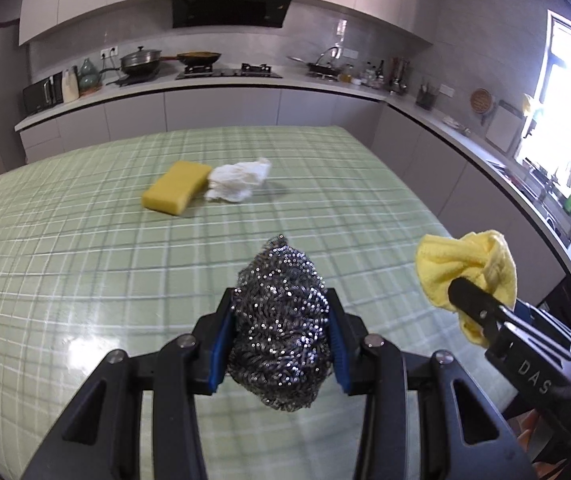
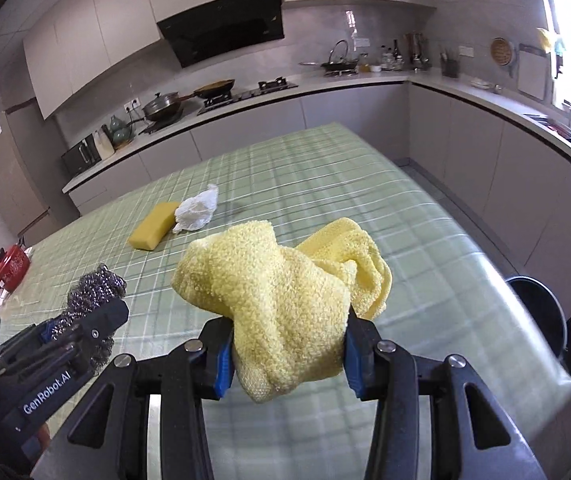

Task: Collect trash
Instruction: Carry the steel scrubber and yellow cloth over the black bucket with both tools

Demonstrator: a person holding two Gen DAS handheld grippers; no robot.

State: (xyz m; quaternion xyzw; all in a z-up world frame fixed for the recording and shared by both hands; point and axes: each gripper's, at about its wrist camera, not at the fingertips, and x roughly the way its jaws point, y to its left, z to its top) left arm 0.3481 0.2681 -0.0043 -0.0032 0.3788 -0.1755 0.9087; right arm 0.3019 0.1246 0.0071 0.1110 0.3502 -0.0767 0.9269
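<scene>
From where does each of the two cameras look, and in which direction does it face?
Left wrist view: sits on the left gripper, looking along its fingers at the steel scourer it grips, table beyond; the right gripper shows too.
Right wrist view: sits on the right gripper, facing the yellow cloth it grips; the left gripper shows too.
Both share the sponge, the crumpled tissue and the stove counter.

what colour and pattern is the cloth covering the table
Pale green tablecloth with a white and grey check; clearest in the left wrist view.

L gripper [image 1: 281, 340] clamped | R gripper [image 2: 287, 348] clamped (both angled down)
</scene>
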